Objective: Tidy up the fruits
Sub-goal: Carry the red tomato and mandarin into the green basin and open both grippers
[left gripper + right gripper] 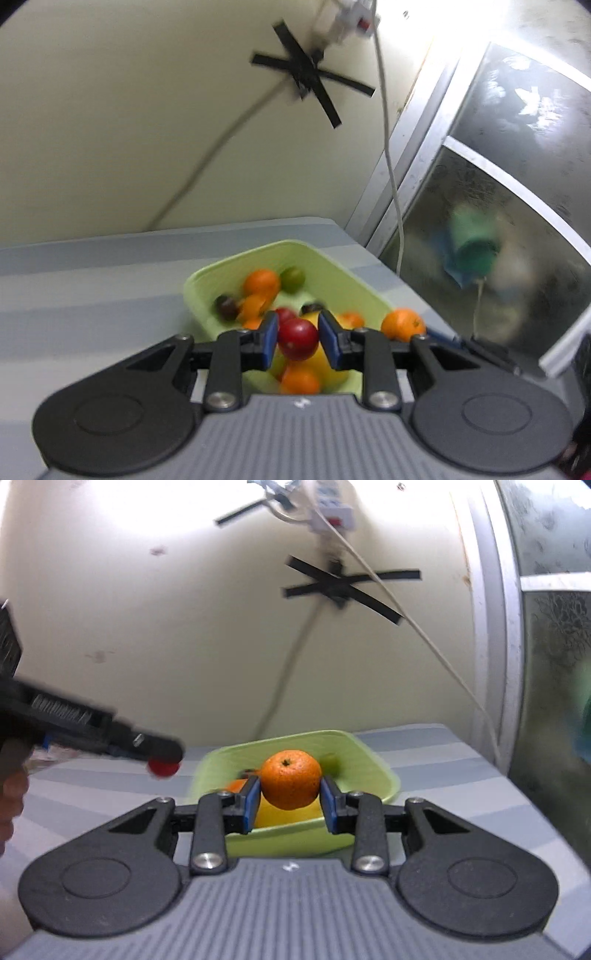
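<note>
Left wrist view: the left gripper (297,341) pinches a red fruit (297,339) between its blue pads, lifted above the near end of the green tub (347,275), likely so it can be carried out for sorting. The tub sits on the striped table (92,288) and holds a mixed heap of oranges, a lime (292,279) and dark fruits. Right of the tub's near corner an orange (403,324) shows, also raised. The right wrist view shows the right gripper (291,802) clamped on that orange, over the tub's near side.
</note>
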Demonstrator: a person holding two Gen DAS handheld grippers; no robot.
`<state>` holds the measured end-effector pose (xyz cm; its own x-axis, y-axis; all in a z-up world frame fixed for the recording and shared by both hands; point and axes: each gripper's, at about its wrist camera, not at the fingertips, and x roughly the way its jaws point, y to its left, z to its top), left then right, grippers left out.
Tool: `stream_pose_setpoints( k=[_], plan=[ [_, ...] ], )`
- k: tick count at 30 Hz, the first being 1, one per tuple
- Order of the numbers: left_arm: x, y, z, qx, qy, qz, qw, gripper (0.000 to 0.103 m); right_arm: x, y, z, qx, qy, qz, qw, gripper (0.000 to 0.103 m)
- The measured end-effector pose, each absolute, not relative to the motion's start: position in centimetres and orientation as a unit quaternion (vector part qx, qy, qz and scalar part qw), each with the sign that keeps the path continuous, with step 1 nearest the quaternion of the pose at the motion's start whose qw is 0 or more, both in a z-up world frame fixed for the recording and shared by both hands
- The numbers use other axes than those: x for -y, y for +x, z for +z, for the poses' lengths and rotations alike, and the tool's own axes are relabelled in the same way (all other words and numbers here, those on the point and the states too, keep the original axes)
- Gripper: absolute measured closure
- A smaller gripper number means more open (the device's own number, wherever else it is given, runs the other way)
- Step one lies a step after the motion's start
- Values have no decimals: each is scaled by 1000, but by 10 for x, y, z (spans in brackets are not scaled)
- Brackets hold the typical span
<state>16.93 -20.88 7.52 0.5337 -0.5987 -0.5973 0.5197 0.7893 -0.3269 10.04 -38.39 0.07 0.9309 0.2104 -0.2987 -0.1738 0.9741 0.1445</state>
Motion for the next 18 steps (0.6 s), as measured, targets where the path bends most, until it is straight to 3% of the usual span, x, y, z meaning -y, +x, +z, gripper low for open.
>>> stream_pose_setpoints(
  k=[5,7,9,15,18],
  plan=[
    [259,210,46,-391,-19,-314,865,77,401,140,-12,-183,53,91,977,64],
    [270,220,35,-403,-18,-311,861,69,405,143,-19,-179,60,96,977,62],
    [271,223,31,-405,-24,-306,861,64,405,136,-22,-161,55,95,981,45],
    [215,186,59,-344,-62,-298,888,64,404,109,-15,-101,41,128,986,44],
    [165,138,67,-304,-44,-267,913,57,398,89,-8,-67,45,202,976,44]
  ],
)
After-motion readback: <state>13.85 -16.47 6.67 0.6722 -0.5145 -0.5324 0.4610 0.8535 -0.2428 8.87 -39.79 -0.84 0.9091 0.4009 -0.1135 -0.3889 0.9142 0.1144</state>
